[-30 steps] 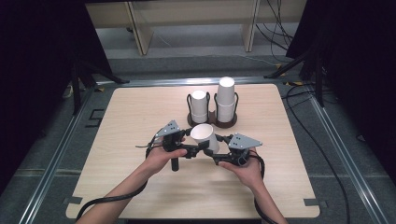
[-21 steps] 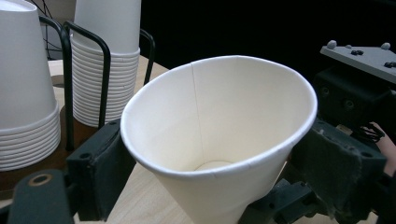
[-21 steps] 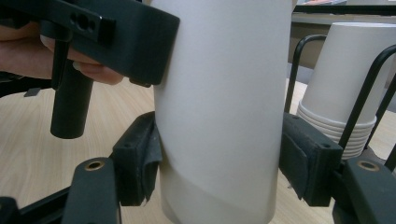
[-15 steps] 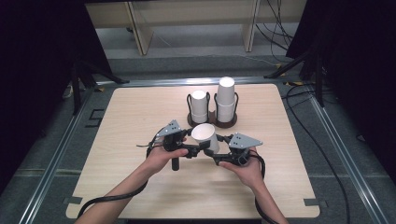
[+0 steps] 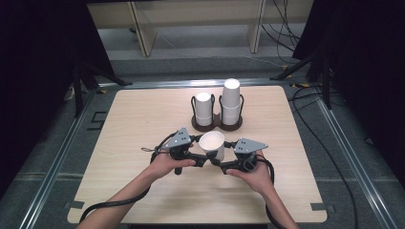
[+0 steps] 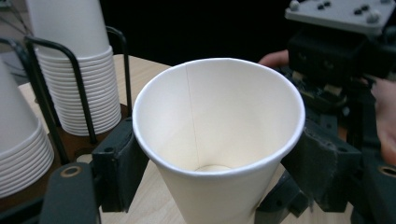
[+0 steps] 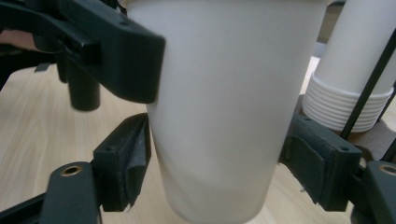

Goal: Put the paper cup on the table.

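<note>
Left gripper (image 6: 210, 186) has just been closing, now pinching paper cup (image 6: 219, 140); right gripper (image 7: 219, 186) has just been opening around it, pads clear; handover nearly done, placing remains.

1. A dark two-ring cup holder (image 5: 217, 125) stands near the wooden table's (image 5: 143, 119) far edge.
2. It holds two stacks of white cups (image 5: 204, 109), the right stack (image 5: 231, 102) taller.

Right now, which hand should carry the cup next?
Probably the left. The left gripper has just been closing and its pads hug the paper cup. The right gripper has just been opening, with a gap beside the cup at one pad.
</note>
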A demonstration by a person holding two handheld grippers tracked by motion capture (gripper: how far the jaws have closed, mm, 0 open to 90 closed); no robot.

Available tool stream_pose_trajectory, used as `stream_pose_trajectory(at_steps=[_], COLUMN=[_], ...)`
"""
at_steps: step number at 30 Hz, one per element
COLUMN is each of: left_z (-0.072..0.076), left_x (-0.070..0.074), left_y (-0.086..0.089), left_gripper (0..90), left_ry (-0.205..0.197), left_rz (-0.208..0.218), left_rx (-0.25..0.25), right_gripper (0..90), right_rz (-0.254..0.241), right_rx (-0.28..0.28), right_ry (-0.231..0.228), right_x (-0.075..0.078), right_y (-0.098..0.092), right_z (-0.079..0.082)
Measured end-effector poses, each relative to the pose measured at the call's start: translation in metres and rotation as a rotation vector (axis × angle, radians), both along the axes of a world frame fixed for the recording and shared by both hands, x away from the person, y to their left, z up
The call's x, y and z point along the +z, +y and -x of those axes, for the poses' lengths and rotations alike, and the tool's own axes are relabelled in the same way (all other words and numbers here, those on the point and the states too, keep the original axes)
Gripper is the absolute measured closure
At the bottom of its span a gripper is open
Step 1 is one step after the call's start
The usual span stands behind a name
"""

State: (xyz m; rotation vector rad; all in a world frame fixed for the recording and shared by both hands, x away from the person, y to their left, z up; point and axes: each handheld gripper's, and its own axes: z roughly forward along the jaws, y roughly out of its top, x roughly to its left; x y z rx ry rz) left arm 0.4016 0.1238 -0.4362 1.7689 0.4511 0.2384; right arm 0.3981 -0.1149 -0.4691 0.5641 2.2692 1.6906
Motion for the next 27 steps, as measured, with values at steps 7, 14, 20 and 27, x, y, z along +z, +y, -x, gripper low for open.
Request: stream_pose_trajectory(at_steps=[7, 14, 20, 27], left_z=[0.002, 0.003, 0.004, 0.005], left_x=[-0.002, -0.004, -0.004, -0.003], left_y=[0.002, 0.006, 0.005, 0.004], left_gripper=[26.0, 27.2, 28.1, 28.6], left_ry=[-0.008, 0.000, -0.006, -0.044], left_rz=[-0.033, -0.073, -0.078, -0.098], left_rx=[-0.120, -0.214, -0.268, -0.338], right_gripper=[24.1, 26.4, 26.7, 29.5], right_rz=[0.055, 0.076, 0.066, 0.055], right_rx=[0.084, 0.150, 0.198, 0.232], right_ry=[0.011, 0.038, 0.051, 0.035], right_x=[-0.003, -0.003, -0.003, -0.003], right_y=[-0.008, -0.011, -0.010, -0.009], right_z=[0.008, 0.013, 0.015, 0.017])
